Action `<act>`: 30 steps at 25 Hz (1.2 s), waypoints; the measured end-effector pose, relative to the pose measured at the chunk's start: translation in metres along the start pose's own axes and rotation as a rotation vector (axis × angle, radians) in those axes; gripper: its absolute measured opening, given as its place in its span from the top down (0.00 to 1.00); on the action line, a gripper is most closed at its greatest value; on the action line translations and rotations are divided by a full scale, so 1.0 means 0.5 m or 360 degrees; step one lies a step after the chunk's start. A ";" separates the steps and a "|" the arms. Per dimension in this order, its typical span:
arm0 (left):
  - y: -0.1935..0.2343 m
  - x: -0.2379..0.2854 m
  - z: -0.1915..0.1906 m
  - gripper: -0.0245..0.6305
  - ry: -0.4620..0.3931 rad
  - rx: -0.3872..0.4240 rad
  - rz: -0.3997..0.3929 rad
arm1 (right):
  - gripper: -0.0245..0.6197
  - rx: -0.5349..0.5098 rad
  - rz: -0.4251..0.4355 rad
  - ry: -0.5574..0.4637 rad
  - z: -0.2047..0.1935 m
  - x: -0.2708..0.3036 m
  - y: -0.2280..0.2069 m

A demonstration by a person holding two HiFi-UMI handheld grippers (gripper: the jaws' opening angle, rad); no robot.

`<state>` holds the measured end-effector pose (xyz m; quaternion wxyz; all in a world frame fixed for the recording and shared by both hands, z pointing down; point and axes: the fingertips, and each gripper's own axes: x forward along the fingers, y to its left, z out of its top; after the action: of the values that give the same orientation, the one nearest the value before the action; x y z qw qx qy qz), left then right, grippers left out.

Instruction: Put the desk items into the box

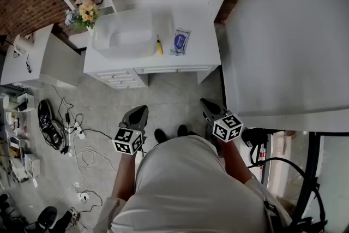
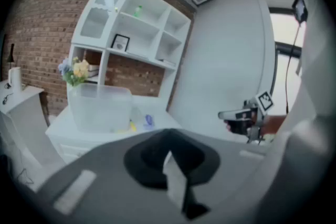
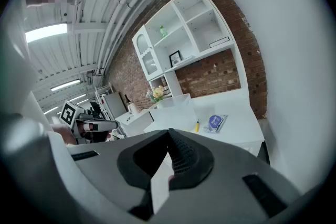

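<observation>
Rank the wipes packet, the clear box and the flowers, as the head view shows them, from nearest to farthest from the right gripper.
From the right gripper:
1. Wipes packet, on the right side of the desk.
2. Clear box, on the desk's left side.
3. Flowers, past the desk's back-left corner.

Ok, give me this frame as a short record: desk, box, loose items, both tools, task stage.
desk: white, ahead of the person
box: clear, on the desk's left part, looks empty
pen: yellow, on the desk just right of the box
packet: blue label, right of the pen
left tool: shut, empty, short of the desk
right tool: shut, empty, short of the desk
stage: nothing boxed yet
</observation>
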<state>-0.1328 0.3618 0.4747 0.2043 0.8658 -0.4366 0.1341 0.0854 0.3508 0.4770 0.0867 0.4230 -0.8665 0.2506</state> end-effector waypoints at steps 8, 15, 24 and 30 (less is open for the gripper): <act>-0.005 0.007 0.001 0.96 -0.0010 -0.0004 0.0020 | 0.96 -0.0001 0.0026 -0.0002 0.000 0.006 -0.001; -0.011 0.007 -0.007 0.96 0.0000 -0.0008 0.0034 | 0.96 -0.0008 0.0044 0.0004 -0.002 0.005 -0.005; -0.035 0.013 -0.019 0.96 -0.0002 -0.0020 0.0060 | 0.96 -0.0021 0.0087 0.0018 -0.006 -0.011 -0.013; -0.054 0.028 -0.023 0.96 -0.0005 -0.0032 0.0094 | 0.96 -0.0018 0.0144 0.0028 -0.003 -0.022 -0.029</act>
<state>-0.1031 0.3719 0.4840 0.2084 0.8506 -0.4637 0.1344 0.1034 0.3518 0.4794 0.0854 0.3806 -0.8853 0.2531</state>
